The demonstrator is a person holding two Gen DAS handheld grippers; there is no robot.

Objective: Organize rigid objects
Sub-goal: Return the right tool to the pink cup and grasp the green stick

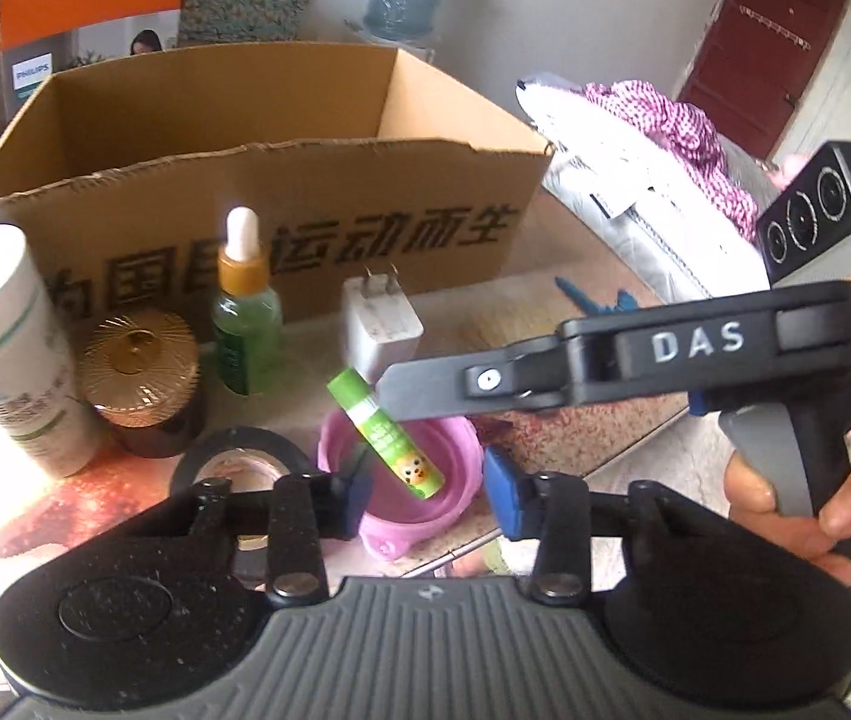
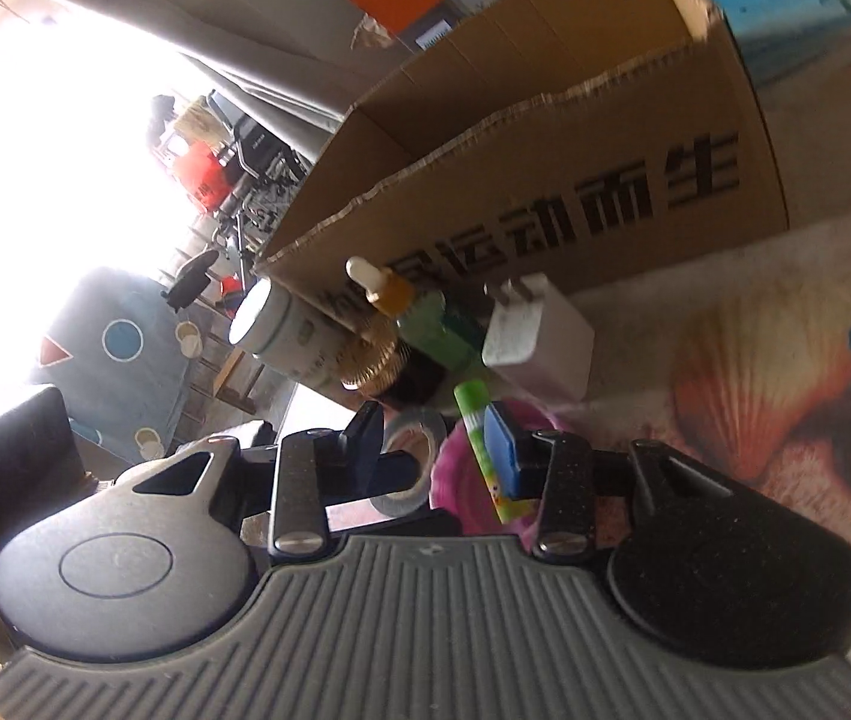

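Two grippers meet over a cluster of small things on a table [image 1: 515, 324] with a seashell-print cover. The left gripper [image 1: 431, 489] points down at a pink bowl [image 1: 461, 450]. Its blue pads stand apart on either side of the bowl and press on nothing, so we read it as released.

The right gripper [image 1: 389, 390] comes in from the right, held by a hand [image 1: 809, 504] wrapped around its grey handle. Its tip reaches a green stick [image 1: 386, 429] with a small cartoon face printed near its lower end. The stick is tilted, its lower end down in the pink bowl and its upper end toward the box. In the right wrist view we see the stick lying against the inner face of the right-hand blue pad only. The other finger stands well away from it, so these jaws are parted and not clamped on the stick.

Behind the bowl stands an open cardboard box [image 1: 281, 228] with dark printed characters on its front wall. In front of that wall we see a row of things:
- a white bottle [image 1: 5, 348] at the left
- a dark jar with a ribbed gold lid [image 1: 140, 378] just beside it
- a green dropper bottle [image 1: 245, 324], upright
- a white plug adapter [image 1: 380, 324], prongs up

A roll of black tape [image 1: 239, 462] lies flat just left of the bowl. We cannot tell what is inside the box.
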